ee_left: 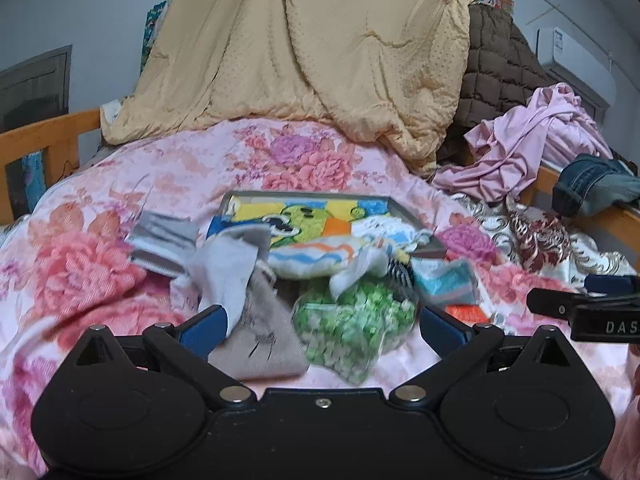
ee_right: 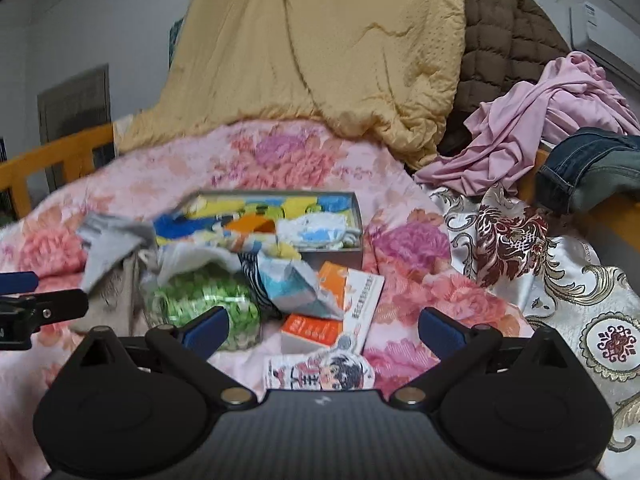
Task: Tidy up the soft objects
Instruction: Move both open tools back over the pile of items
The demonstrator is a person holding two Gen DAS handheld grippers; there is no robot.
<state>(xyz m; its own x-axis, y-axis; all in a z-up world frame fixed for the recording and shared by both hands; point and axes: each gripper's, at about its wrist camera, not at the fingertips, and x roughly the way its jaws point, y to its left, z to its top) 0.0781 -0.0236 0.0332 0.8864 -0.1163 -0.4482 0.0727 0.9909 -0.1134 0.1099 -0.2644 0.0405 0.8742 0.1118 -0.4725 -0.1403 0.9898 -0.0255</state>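
Note:
A pile of small soft things lies on the pink floral quilt (ee_left: 80,272): a grey sock (ee_left: 228,268), a beige pouch (ee_left: 264,344), a green patterned bag (ee_left: 352,320) and a striped cloth (ee_left: 312,256). Behind them a grey box (ee_left: 424,236) holds colourful folded cloths. My left gripper (ee_left: 320,326) is open, its blue pads on either side of the pouch and green bag, holding nothing. My right gripper (ee_right: 324,326) is open and empty above orange boxes (ee_right: 308,330) and a cartoon card (ee_right: 320,372). The green bag (ee_right: 200,296) and grey box (ee_right: 356,224) also show in the right wrist view.
A yellow quilt (ee_left: 304,52) and brown quilted coat (ee_left: 496,64) are heaped at the back. Pink clothing (ee_left: 532,140) and jeans (ee_left: 596,184) hang over the wooden bed rail (ee_left: 40,140) on the right. A gold-patterned cloth (ee_right: 560,288) covers the right side.

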